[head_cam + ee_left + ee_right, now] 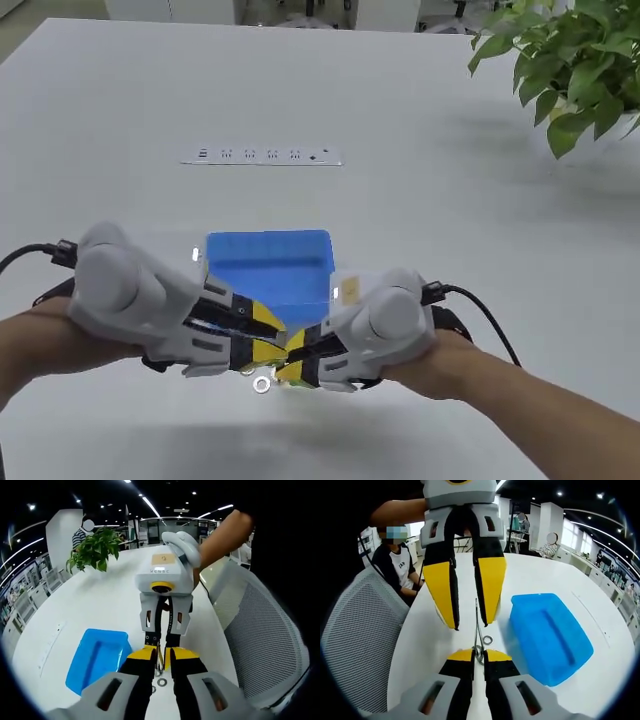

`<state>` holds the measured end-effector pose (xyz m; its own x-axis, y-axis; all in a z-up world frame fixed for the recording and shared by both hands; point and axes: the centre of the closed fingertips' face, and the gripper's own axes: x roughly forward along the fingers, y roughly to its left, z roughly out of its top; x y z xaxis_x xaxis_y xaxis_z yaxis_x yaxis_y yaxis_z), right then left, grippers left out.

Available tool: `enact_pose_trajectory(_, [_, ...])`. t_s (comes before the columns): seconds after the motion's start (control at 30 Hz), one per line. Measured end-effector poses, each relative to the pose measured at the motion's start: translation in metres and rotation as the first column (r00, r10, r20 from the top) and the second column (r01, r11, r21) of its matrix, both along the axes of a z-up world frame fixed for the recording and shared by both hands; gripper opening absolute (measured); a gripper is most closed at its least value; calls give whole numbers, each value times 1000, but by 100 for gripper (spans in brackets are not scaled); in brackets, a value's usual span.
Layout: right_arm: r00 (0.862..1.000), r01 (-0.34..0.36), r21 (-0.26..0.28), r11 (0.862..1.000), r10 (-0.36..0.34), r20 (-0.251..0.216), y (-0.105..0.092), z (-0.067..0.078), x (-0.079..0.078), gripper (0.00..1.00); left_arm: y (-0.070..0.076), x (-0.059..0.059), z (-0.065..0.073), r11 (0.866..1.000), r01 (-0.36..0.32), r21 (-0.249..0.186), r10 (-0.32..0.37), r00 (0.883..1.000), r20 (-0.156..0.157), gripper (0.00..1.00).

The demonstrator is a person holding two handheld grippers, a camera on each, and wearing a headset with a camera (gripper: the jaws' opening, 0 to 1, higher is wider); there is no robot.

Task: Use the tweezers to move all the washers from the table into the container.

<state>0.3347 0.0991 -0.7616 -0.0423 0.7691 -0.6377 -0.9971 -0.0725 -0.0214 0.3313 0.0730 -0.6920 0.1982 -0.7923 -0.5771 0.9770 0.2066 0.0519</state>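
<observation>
— Since everything is carried by the white bench (450,230), why is the blue container (270,262) set so near the person's side of it?
— Short carries are judged to be the reason. The container is placed just beyond the spot where the washers (262,385) lie, so that each need be lifted only a little way. It is open at the top, and no washer can be made out inside it.
— And why are the two tongs brought nose to nose in front of it?
— The tweezers (477,625) are being shared between them, it seems. The right tongs (478,656) are closed on the near end of the tweezers, so the tool is steadied from behind. The left tongs (160,655) are drawn in to a slim gap around the forward part, and it cannot be told whether the blades are actually being pressed there. A regrasp, or a squeeze of the blades, is judged the likely purpose.
— Where are the washers to be found, then?
— On the bench, outside the container. One washer (487,640) is seen just beside the tweezers, under the meeting tips. In the head view it is seen on the person's side of the tongs. A second seems to lie close by in the left gripper view, though that is not certain. Nothing can be made out between the tweezer tips, so the moving is judged not yet begun.
</observation>
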Motion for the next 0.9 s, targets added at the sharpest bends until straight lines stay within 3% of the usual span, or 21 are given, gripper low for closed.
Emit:
enact_pose_trajectory(0.37, [1000,-5,7,1000,5,20,-3,14,3,8,14,-4,-9,996,-83,-27,82,996,-43,40])
enact_pose_trajectory(0.63, [999,-12,15,1000,11,42,-5,30,7,8,23,-5,-6,988,-144,-63,141,989,-46,49])
enact_pose_trajectory(0.9, [998,-19,18,1000,18,55,-6,45,10,8,36,1,2,961,-244,-131,238,969,-60,66])
